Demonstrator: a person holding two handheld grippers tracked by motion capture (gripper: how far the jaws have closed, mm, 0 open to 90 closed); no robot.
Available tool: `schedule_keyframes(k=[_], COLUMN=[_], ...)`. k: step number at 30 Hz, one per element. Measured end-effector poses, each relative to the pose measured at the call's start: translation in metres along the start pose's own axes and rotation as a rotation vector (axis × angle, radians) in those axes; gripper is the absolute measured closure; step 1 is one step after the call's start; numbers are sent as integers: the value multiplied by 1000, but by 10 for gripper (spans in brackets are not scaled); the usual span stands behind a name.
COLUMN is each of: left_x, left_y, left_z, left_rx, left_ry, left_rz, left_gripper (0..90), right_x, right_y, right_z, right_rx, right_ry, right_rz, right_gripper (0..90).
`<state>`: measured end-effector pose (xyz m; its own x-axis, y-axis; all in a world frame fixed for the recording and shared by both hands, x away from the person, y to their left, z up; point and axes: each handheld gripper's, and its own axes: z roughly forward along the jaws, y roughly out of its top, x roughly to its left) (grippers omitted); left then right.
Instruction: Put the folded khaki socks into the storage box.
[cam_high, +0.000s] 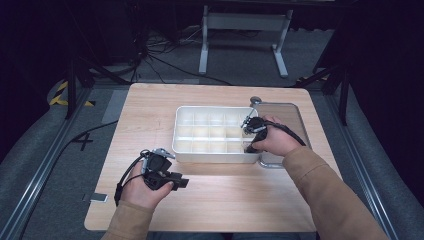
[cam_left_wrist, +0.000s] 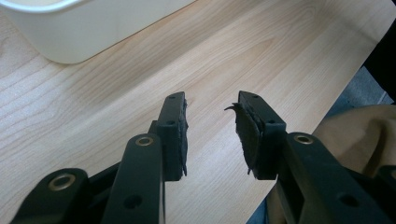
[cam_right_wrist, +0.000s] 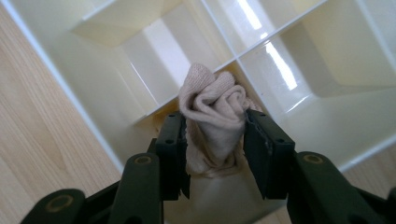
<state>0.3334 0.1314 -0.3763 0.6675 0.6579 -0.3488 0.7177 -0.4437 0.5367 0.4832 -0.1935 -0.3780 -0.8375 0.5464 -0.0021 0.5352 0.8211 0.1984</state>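
From the high view we see a light wooden table (cam_high: 210, 200) with a white plastic divided organiser tray (cam_high: 212, 155) at its middle, and a grey metal tray (cam_high: 292, 112) touching its right side; every compartment we can make out from here looks empty. Our right gripper (cam_high: 248, 134) reaches down into the organiser's near right corner, while our left gripper (cam_high: 175, 181) rests low over bare wood just in front of the organiser, well apart from the other. In the left gripper view our jaws stand apart with nothing between them, only wood grain beneath and the organiser's white outer wall (cam_left_wrist: 84, 32) at the upper left. In the right gripper view our jaws are closed on a rolled beige knitted cloth, probably a sock (cam_right_wrist: 212, 119), held from both sides and hanging over a compartment at the organiser's edge, beside a divider junction. We cannot tell whether the roll already touches the compartment floor. We judge that sorting has barely begun: this would be the first piece going in, it is not yet let go, and all other cells await filling, though we see no further pieces waiting on the table.
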Motion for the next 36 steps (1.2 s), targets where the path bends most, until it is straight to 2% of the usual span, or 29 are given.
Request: schedule_keyframes(k=[5,8,9,10,15,19,21,23,25,27,29,32,33,36], left_x=[0,0,0,0,0,-1,-1,-1,-1,-1,0,1,1,1], left_y=[0,1,0,0,0,-1,-1,-1,-1,-2,-2,-2,-2,-4], left_z=[2,2,2,2,1,0,0,0,-1,-1,-1,0,0,-1], left_rx=[3,2,4,5,3,-2,-3,-2,-3,-6,-4,-3,-3,-7], left_ry=[-3,-3,-2,-2,-1,-3,-2,-2,0,2,0,2,2,7], left_rz=[2,4,5,5,4,-1,-2,2,5,1,-1,-2,-4,1], left_gripper=[638,637,637,637,637,637,637,637,638,638,638,637,637,637], right_x=[3,4,4,4,3,0,4,8,10,9,7,4,3,3], right_y=[4,8,8,9,11,11,12,15,15,14,10,1,-1,-8], right_z=[-10,-7,-5,-3,3,15,20,21,22,20,17,9,6,-5], right_rx=[-68,-62,-54,-49,-4,32,48,64,71,59,24,-18,-30,-98], right_ry=[-16,-46,-61,-61,-70,-60,-85,-118,-130,-128,-102,-67,-63,-55], right_rz=[11,13,11,29,41,58,59,41,35,36,46,76,78,83], right_gripper=[681,749,763,778,801,801,801,798,794,784,757,660,654,636])
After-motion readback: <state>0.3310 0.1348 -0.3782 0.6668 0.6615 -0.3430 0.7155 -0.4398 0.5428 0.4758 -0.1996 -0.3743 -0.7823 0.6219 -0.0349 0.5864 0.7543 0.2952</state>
